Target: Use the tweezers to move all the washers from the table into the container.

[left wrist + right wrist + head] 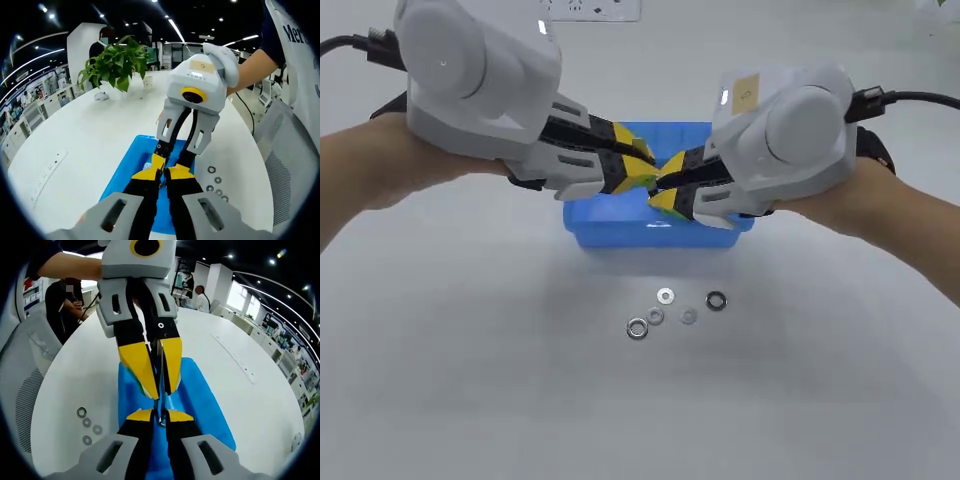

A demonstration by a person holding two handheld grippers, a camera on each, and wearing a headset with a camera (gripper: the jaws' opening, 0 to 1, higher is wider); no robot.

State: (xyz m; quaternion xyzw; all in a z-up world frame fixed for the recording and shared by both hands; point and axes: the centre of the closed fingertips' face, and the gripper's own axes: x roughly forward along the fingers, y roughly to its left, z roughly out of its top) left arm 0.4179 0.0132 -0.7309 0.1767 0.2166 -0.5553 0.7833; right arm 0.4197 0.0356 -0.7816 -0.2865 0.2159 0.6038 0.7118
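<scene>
Washers (656, 317) are scattered on the white table (470, 390), just before the blue container (620, 232); above it, tweezers (160, 385) are clenched between left claw (646, 173) and right claw (662, 196), met tip to tip.

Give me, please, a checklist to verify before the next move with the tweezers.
1. Grip on the thin metal tweezers: ok, the yellow jaws of the left gripper are closed on them.
2. Hold of the right gripper on the tweezers: cannot tell.
3. All five round metal washers uncovered on the white table: ok.
4. Top of the blue plastic container open: ok.
5. Tweezers near the washers: not ok, both grippers are above the container.
</scene>
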